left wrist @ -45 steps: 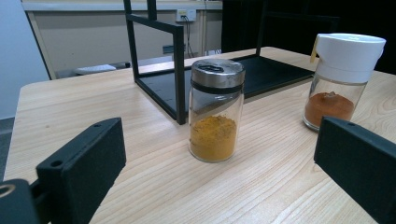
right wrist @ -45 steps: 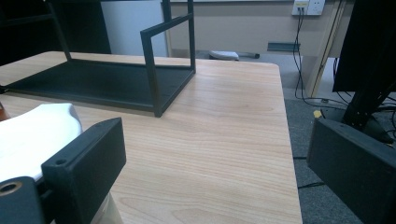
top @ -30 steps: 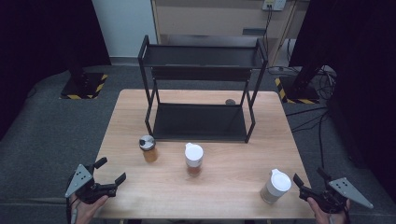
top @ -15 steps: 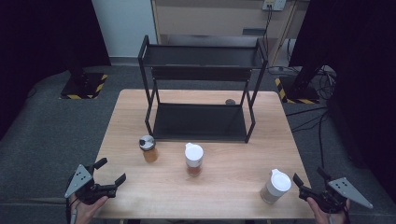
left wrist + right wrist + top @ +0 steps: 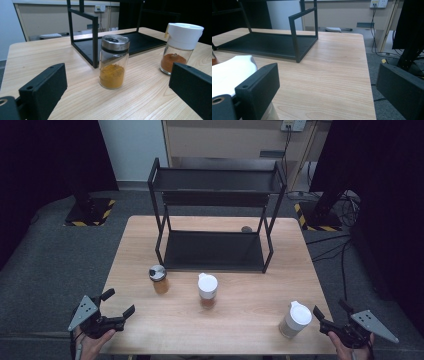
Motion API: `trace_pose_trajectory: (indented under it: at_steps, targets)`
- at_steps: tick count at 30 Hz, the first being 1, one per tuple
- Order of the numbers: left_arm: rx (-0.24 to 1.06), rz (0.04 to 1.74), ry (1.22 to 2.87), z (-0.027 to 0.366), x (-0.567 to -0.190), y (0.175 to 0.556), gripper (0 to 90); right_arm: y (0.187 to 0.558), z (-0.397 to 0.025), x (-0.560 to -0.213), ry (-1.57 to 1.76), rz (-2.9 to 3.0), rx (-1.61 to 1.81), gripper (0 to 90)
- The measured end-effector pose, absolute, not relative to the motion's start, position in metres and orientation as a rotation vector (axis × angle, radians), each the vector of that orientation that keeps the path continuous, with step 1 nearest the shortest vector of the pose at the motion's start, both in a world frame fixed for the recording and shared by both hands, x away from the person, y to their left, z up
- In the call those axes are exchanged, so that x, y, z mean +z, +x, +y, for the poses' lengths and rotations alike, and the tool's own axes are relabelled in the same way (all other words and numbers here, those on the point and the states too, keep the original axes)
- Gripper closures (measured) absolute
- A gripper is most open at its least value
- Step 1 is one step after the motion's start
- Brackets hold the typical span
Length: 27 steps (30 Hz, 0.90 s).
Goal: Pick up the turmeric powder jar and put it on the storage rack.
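Note:
Three spice jars stand on the wooden table (image 5: 250, 310) in front of a black two-tier rack (image 5: 215, 215). A steel-capped jar of yellow powder (image 5: 158, 279) (image 5: 113, 65) is at the left. The white-capped jar of reddish powder (image 5: 207, 290) (image 5: 178, 47) is in the middle. A third white-capped pale jar (image 5: 295, 319) (image 5: 232, 75) stands at the right front. My left gripper (image 5: 119, 303) is open at the table's front left corner, facing the yellow jar. At the front right my right gripper (image 5: 331, 314) is open, just right of the pale jar.
The rack's lower shelf (image 5: 140, 42) and upper shelf (image 5: 215, 181) are bare. A small dark object (image 5: 246, 229) lies on the table behind the rack. Cables (image 5: 340, 205) and stand bases sit on the floor at the right.

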State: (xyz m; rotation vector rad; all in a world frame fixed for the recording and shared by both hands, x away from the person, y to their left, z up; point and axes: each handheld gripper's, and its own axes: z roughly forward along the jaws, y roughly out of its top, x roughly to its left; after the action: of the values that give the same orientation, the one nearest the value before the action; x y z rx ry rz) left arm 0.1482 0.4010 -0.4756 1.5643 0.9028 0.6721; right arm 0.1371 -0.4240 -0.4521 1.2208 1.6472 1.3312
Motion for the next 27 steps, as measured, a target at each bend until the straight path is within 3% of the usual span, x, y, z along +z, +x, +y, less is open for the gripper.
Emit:
trace_pose_trajectory:
  at_steps: [27]
  targets:
    - [0.622,0.846,1.64,0.409,-0.427,0.173,0.1,0.138,-0.423,-0.452,1.222,1.652,1.328,5.3]
